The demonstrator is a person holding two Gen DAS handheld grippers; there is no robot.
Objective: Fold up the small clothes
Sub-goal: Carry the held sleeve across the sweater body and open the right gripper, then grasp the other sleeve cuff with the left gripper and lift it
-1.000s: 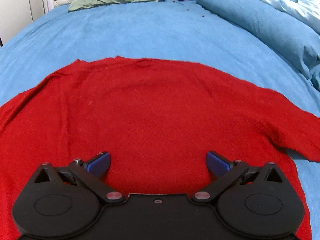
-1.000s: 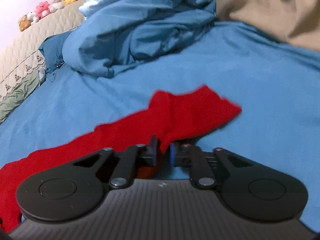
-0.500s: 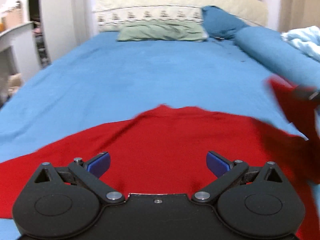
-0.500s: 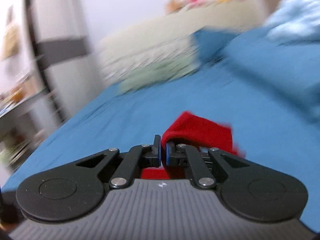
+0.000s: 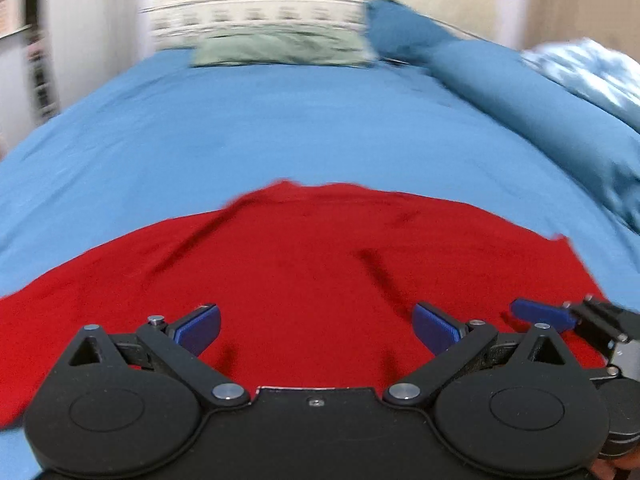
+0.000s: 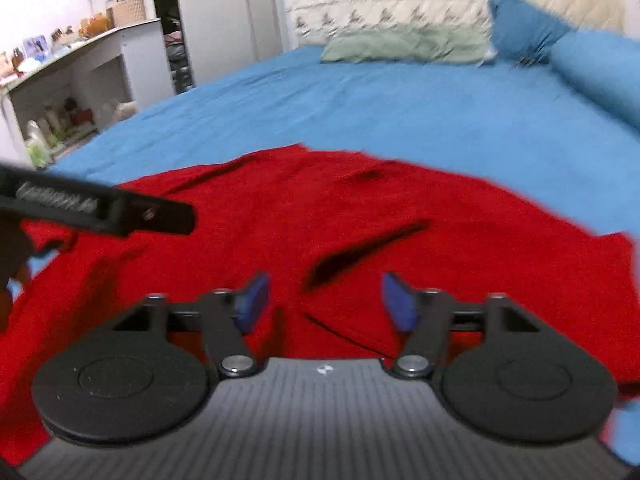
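Since half a second ago the right gripper (image 6: pixel 323 300) has let go of the red sleeve it was clamped on, and its 2 blue fingers now stand wide apart above the red garment (image 6: pixel 340 216). That garment lies spread across the blue bedsheet (image 6: pixel 360 104), with dark creases running over its middle. From the left wrist view, the left gripper (image 5: pixel 318 326) hangs low over the near part of the garment (image 5: pixel 304 264), its fingers spread wide and holding nothing. At the right edge of that view, a blue finger of the right gripper (image 5: pixel 542 314) shows just beside it. A green pillow (image 5: pixel 280 46) and a blue pillow (image 5: pixel 400 28) sit at the head of the bed, well apart from the garment.
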